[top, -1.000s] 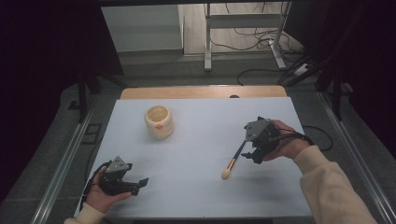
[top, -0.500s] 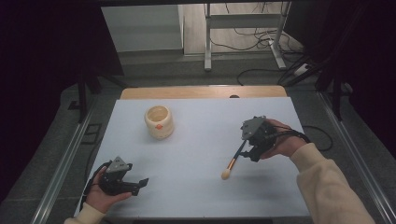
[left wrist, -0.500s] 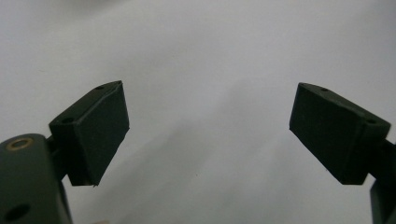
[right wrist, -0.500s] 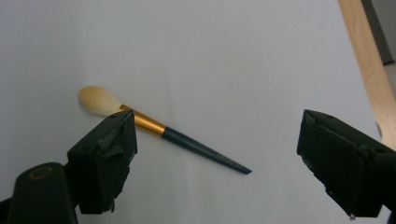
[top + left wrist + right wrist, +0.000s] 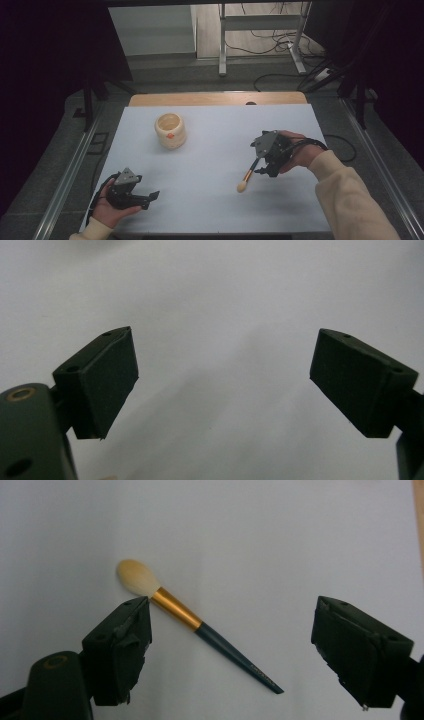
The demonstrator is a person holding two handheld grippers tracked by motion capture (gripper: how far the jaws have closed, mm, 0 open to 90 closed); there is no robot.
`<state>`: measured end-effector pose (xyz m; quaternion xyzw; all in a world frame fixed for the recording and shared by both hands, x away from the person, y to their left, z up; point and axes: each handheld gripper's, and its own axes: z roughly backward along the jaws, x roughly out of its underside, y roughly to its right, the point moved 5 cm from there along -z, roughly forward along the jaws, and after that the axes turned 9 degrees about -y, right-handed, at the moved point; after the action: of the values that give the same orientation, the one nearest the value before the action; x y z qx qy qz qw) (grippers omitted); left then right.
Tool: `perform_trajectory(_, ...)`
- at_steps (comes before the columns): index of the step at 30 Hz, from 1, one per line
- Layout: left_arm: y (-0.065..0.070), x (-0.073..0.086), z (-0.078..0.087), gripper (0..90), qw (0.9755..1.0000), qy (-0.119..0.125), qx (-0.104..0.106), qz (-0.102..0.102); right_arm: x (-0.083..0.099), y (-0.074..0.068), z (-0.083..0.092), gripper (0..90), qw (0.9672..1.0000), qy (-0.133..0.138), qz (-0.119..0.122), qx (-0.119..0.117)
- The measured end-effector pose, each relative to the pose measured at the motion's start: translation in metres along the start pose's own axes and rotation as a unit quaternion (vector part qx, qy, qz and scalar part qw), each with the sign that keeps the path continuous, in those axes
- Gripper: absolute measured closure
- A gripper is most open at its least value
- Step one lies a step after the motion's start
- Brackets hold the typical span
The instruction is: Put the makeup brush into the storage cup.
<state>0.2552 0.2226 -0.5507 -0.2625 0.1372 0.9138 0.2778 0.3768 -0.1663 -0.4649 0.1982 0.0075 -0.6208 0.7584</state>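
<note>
A makeup brush (image 5: 248, 176) with a dark handle, gold ferrule and pale bristles lies on the white table (image 5: 210, 200), right of centre. My right gripper (image 5: 258, 168) hovers over its handle end. In the right gripper view the brush (image 5: 200, 625) lies slanted between the two jaws, and the gripper (image 5: 230, 615) is open. Its jaws have just been closing, and the pads stand apart from the brush. My left gripper (image 5: 150, 197) rests at the front left, held in a hand. It is open (image 5: 225, 355) with bare table between its jaws.
A cream-coloured cup (image 5: 170, 130) with a small orange mark stands upright at the back left of the table. A wooden strip (image 5: 215, 98) runs along the far edge. Metal rails (image 5: 65, 180) flank both sides, and cables lie on the floor beyond.
My right gripper has edged slightly lower over the brush handle. The brush, the cup and my left gripper have stayed where they were.
</note>
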Motion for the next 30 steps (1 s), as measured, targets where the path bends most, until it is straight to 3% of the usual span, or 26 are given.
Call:
perform_trajectory(5,0.0,0.0,0.0,12.9,1.0,0.001,0.001,0.0,-0.004,-0.001,-0.002,15.5,0.9997,-0.002,0.012,-0.019)
perform_trajectory(8,0.0,0.0,0.001,12.8,1.0,0.002,0.002,-0.002,-0.006,0.0,-0.001,15.0,0.9997,0.005,0.017,-0.019)
perform_trajectory(19,0.002,-0.001,0.001,12.7,1.0,0.004,0.004,-0.007,-0.008,-0.002,-0.006,18.8,0.9986,-0.023,0.035,-0.03)
perform_trajectory(30,0.001,-0.001,0.001,12.7,0.9999,0.002,0.005,-0.009,-0.011,-0.008,-0.016,19.2,0.995,-0.044,0.073,-0.052)
